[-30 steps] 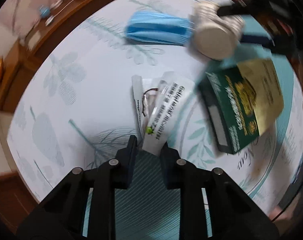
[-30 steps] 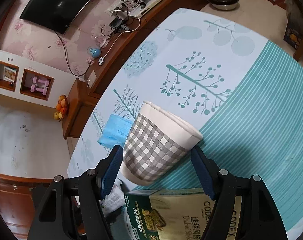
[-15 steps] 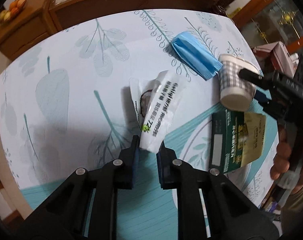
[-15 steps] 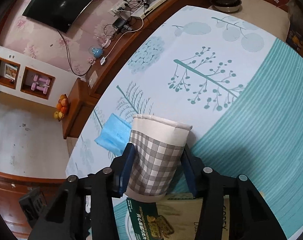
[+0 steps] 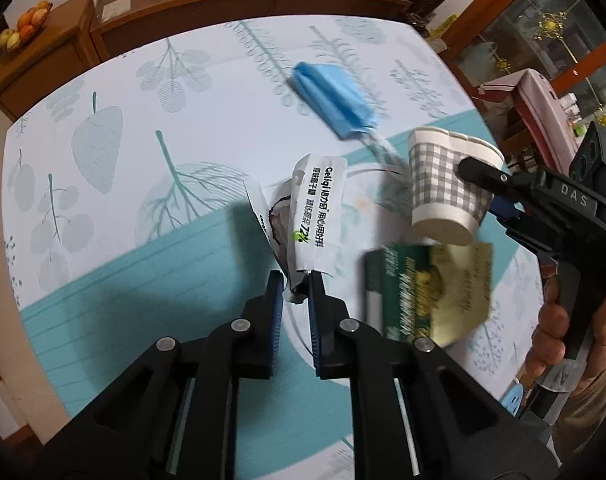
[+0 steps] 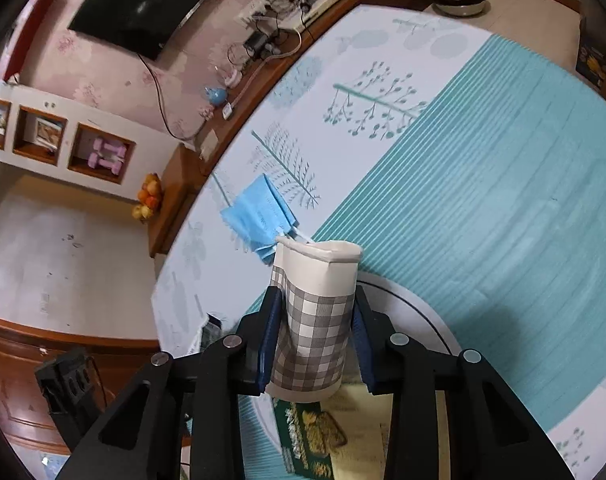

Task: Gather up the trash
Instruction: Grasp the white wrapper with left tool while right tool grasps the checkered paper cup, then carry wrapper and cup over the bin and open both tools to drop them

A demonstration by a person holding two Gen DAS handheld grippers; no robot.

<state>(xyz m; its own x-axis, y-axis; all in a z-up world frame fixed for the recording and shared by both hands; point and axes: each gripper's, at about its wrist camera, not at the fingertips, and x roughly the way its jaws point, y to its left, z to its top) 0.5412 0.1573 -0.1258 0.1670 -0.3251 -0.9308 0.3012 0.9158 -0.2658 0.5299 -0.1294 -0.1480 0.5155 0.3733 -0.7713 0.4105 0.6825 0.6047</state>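
Note:
My left gripper (image 5: pixel 295 280) is shut on the lower end of a white printed wrapper (image 5: pixel 317 216), which hangs lifted off the tablecloth (image 5: pixel 143 280). In the right wrist view, my right gripper (image 6: pixel 315 300) is still closing on a grey checked paper cup (image 6: pixel 317 316), squeezing its sides and bending the rim. The same cup (image 5: pixel 447 184) shows in the left wrist view, raised above a green and gold box (image 5: pixel 427 292). That box (image 6: pixel 323 436) lies under the cup. A folded blue face mask (image 5: pixel 335 98) lies farther back on the table, and the mask (image 6: pixel 259 216) sits just beyond the cup.
A wooden sideboard (image 5: pixel 223 4) with cables and a fruit bowl (image 5: pixel 23 28) runs behind the table. A TV (image 6: pixel 143 4) hangs on the wall. A person's hand (image 5: pixel 559 332) holds the right gripper's handle at the right edge. A pink box (image 5: pixel 543 96) stands off the table's right side.
The left gripper has closed on the wrapper and lifted it. The right gripper has closed around the cup, squeezing it, and raised it above the box.

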